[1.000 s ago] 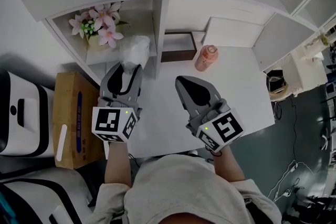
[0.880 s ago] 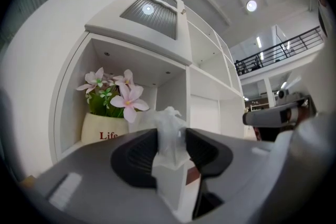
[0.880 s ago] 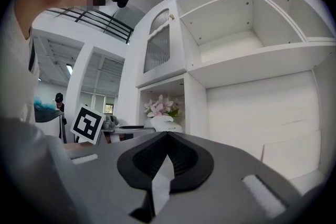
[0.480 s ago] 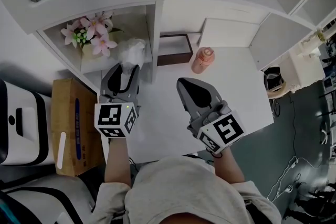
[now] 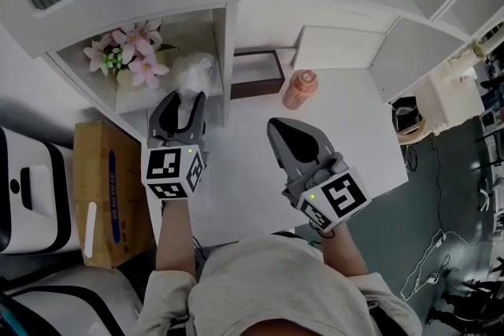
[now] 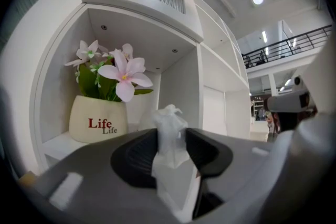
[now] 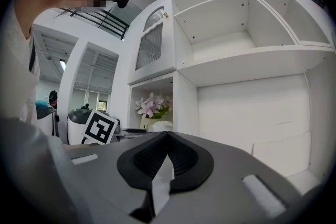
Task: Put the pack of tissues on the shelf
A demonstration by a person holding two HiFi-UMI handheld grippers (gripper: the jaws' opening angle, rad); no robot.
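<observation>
- The left tool (image 6: pixel 170 136) is pinching the pack of tissues (image 6: pixel 169 118) by one end, holding it at the mouth of the shelf (image 6: pixel 52 145), just right of the flower pot (image 6: pixel 98 122).
- Doing this well is likely meaning carrying the pack deeper, lowering it onto the board, and avoiding the pot before letting go.
- The right tool (image 7: pixel 167 139) is hovering over the desk (image 5: pixel 236 161), pressed together and empty.

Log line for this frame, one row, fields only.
left gripper: shut on tissues, at shelf opening, right of flowerpot | right gripper: shut, empty, over table
</observation>
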